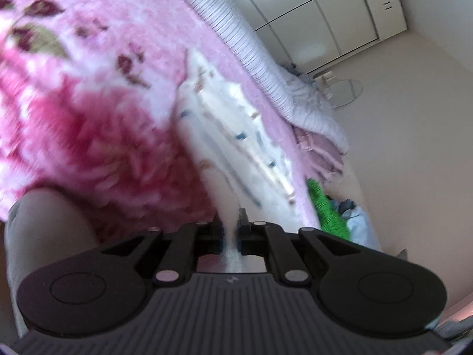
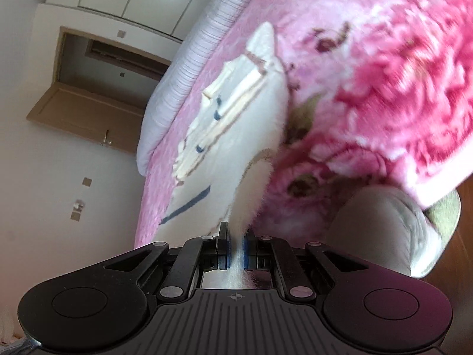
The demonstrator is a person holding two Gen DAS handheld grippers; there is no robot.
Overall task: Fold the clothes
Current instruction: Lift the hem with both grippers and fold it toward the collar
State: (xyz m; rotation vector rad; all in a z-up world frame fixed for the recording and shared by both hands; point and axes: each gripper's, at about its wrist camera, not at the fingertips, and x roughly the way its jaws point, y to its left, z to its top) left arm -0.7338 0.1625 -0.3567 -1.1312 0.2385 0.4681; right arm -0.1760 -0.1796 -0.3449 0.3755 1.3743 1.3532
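Note:
A white fuzzy garment [image 1: 233,130] with beige stripes and small blue marks lies stretched across a pink floral blanket [image 1: 88,88]. My left gripper [image 1: 230,230] is shut on one end of it, with white cloth pinched between the pads. In the right wrist view the same white garment [image 2: 236,130] runs from the blanket [image 2: 369,59] down into my right gripper [image 2: 235,251], which is shut on its other end. Both views are blurred by motion.
A striped lilac duvet [image 1: 236,29] lies along the far side of the bed. Green and blue clothes [image 1: 331,207] sit on the floor beside the bed. A knee in grey trousers [image 2: 381,227] is near the right gripper. An open wooden door [image 2: 88,103] and white wardrobes [image 1: 340,14] stand behind.

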